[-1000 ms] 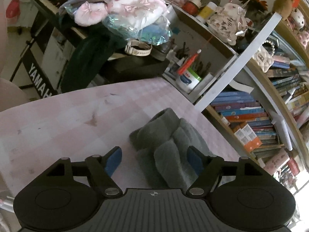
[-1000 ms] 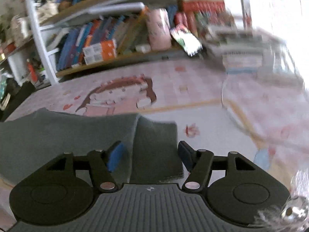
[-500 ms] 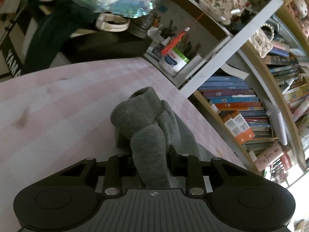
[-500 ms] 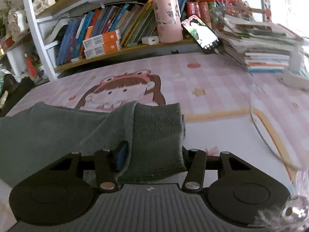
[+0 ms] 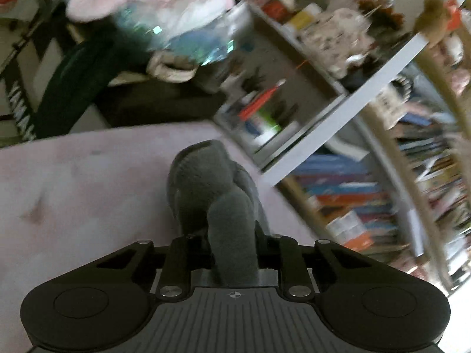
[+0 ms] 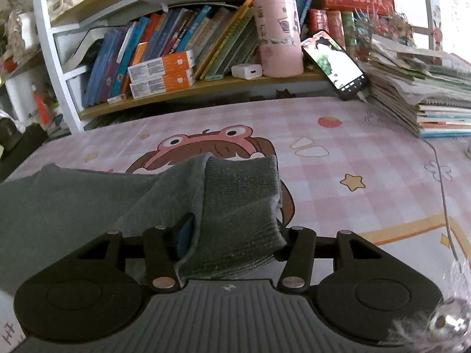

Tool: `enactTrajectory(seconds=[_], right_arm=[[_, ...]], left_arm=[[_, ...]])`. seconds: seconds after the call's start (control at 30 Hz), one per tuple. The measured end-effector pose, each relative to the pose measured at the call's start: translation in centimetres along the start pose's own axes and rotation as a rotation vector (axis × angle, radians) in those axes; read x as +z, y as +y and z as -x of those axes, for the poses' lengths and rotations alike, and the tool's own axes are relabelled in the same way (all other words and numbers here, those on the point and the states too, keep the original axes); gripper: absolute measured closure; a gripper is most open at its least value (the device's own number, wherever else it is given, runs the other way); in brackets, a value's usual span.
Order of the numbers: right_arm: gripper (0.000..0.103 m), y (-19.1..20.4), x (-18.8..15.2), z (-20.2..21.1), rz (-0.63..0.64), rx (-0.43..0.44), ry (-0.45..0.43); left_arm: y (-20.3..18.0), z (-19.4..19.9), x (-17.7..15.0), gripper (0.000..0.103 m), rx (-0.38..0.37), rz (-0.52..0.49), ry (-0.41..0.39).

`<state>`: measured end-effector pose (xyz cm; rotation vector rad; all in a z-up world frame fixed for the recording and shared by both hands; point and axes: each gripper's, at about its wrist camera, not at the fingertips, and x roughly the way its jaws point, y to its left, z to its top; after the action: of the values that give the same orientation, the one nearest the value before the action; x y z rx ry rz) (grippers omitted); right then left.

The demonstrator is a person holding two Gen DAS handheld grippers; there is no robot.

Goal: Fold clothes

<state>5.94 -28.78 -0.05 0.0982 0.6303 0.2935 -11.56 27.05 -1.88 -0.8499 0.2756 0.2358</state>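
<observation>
Both tools are clamped on one grey knit garment (image 6: pixel 88 203): a bunched fold is pinched in the left tool (image 5: pixel 232 253), while the ribbed cuff (image 6: pixel 241 194) (draped over the jaws) is gripped in the right tool (image 6: pixel 232 235). Its remaining cloth is spread on the pink checked worktop (image 6: pixel 353 153).

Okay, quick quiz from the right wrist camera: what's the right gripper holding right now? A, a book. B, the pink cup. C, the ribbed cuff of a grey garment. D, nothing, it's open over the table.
C: the right gripper is shut on the ribbed cuff of the grey garment, which trails off to the left over the pink checked table cover.
</observation>
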Motion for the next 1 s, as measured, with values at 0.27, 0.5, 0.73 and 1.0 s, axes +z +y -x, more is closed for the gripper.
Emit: enactTrajectory(seconds=[0.27,0.5,0.73,1.0], right_arm=[[0.018,1.2,0.1,2.7,0.052,-0.096,-0.113],[0.004,6.5,-0.5,5.2,0.275,0.006,-0.210],[0.000,12.4,-1.4,2.8,0.352,0.216,-0.098],[0.000,18.8,-2.2,0.0,0.474,0.339,-0.057]], left_arm=[[1.0,-0.1,-0.7,0.060,0.018,-0.010,0.004],[1.2,-0.1,-0.8,0.045,0.003,-0.019,-0.002],[0.7,-0.2,-1.1,0.032,-0.013,-0.070,0.007],[0.6,-0.2,-1.1,0.028,-0.025,-0.075,0.009]])
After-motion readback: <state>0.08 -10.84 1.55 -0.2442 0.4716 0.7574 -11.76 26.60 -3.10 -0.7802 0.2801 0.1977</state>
